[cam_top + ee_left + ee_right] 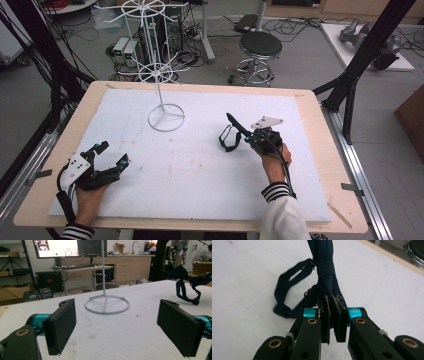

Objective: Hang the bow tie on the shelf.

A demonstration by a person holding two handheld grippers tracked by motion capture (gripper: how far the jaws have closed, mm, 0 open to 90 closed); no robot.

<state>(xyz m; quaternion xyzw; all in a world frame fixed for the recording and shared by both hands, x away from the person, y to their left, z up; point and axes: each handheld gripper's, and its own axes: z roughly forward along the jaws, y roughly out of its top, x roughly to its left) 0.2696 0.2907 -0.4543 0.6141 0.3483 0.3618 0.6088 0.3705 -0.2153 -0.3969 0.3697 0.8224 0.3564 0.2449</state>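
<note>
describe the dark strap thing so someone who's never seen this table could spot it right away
On the white board covering the wooden table, look right of the white wire rack standing on its ring base. There the right gripper is clamped on a dark navy strap, its loop hanging to the board. It is the one soft, dark fabric item there.

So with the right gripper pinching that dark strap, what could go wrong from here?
The right gripper grips the dark strap by only a narrow bunched bit, so it might slip free when lifted. Its loose loop trails on the white board and could snag or drag. The wire stand looks light and might tip if the strap tugs it.
</note>
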